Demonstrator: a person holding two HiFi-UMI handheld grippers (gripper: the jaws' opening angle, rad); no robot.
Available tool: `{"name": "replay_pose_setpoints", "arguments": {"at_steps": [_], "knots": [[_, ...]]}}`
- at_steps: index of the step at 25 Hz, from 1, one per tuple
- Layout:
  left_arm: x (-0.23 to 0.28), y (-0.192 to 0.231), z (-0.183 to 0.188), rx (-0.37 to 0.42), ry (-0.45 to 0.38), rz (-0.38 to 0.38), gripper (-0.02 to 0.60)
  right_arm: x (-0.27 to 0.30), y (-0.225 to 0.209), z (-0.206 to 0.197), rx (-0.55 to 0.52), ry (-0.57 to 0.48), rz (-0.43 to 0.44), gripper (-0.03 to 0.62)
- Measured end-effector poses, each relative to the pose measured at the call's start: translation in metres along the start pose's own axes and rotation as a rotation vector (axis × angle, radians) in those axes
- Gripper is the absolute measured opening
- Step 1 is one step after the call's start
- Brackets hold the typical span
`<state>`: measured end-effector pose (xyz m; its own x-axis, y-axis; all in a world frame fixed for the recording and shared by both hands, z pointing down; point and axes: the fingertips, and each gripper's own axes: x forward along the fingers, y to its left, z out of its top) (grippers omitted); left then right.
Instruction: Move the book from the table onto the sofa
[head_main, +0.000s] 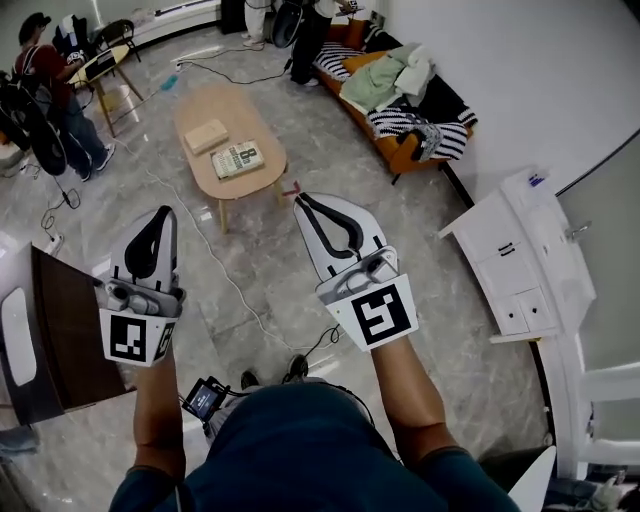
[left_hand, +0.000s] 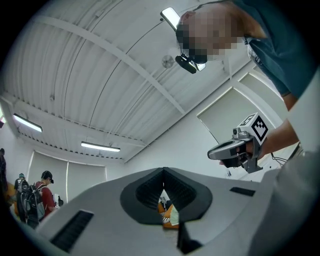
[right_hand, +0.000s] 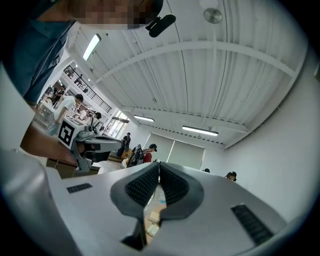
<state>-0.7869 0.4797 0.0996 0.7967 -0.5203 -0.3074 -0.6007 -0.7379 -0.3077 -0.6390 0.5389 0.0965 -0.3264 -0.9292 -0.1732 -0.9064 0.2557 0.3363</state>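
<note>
head view looks down on the left claw (head_main: 162, 213) and the right claw (head_main: 303, 200), both held out over the marble floor (head_main: 430, 260). each has its jaws pressed together with nothing between them. the left gripper view and right gripper view agree: the ribbed faces meet at the tip, and only the room shows past them.

the book (head_main: 237, 160), with a green and white printed cover, lies flat on the oval wooden surface (head_main: 240, 112). it sits just beside a plain tan book or box (head_main: 207, 135) and well apart from both claws. the sofa (head_main: 395, 150) stands to the right of the surface, crowded with striped cushions and loose clothes.

the step in hand looks like the approach. to do it well, i'd close the gap first and open one claw before reaching. a flat book gives little to bite, so i'd nudge it to the rim, then put one jaw under and one over. gripping near the spine should stop the pages fanning. it also helps to choose a bare patch of seat beforehand.

count in head view:
- two claws
- one surface
- two flat things on the surface
- one sofa
- one white cabinet (head_main: 520, 260)
- one person in a cap (head_main: 45, 85)
</note>
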Motion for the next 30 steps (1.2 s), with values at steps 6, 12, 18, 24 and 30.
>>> {"name": "replay_pose_setpoints", "arguments": {"at_steps": [6,12,18,24,30], "knots": [[0.001,-0.008,-0.02,0.024,0.043,0.032,0.005,0.006,-0.012,-0.015,0.017,-0.032,0.027,0.017],[-0.004,0.001,-0.032,0.055,0.068,0.051,0.005,0.014,-0.009,-0.037,-0.003,-0.004,0.059,0.017],[0.031,0.054,-0.051,0.027,0.047,0.088,0.005,0.078,-0.03,-0.041,0.0,-0.027,0.067,0.017],[0.063,0.097,-0.078,0.014,0.024,0.014,0.005,0.122,-0.045,-0.065,-0.008,0.034,-0.003,0.017],[0.089,0.126,-0.104,-0.022,0.024,-0.034,0.005,0.16,-0.06,-0.075,-0.076,0.02,-0.038,0.017]]}}
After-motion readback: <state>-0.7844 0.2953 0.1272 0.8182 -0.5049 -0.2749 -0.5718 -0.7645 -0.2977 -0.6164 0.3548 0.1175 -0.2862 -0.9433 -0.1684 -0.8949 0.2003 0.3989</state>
